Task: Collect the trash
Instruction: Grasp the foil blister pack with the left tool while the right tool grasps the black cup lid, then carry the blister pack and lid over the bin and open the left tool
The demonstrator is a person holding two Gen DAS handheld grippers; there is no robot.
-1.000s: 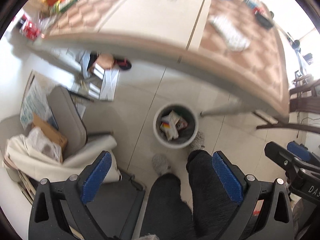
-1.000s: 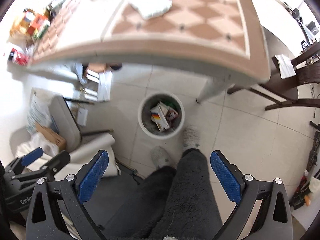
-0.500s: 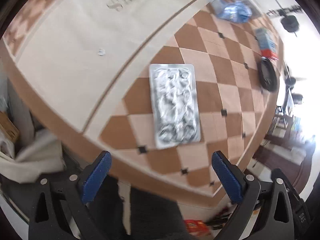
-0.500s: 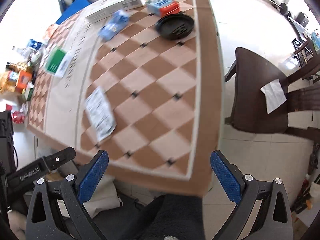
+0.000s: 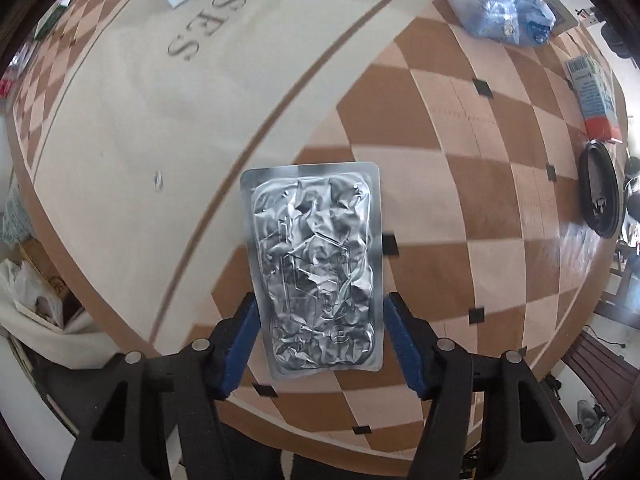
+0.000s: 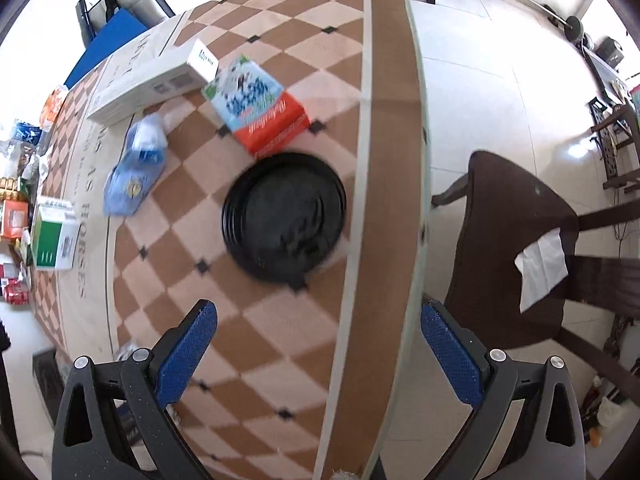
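Overhead, checkered table (image 5: 460,184); dark chair (image 6: 516,248) beside; white tile floor (image 6: 480,80).

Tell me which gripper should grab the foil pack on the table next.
Left. The left gripper already has its open fingers on either side of the foil pack. The right gripper hangs open near the black lid, away from the pack.

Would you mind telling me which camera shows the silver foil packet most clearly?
The left wrist view: the silver foil packet lies flat, sharp and whole on the table, between the left gripper's open fingers. The right wrist view shows nothing of it that I can identify.
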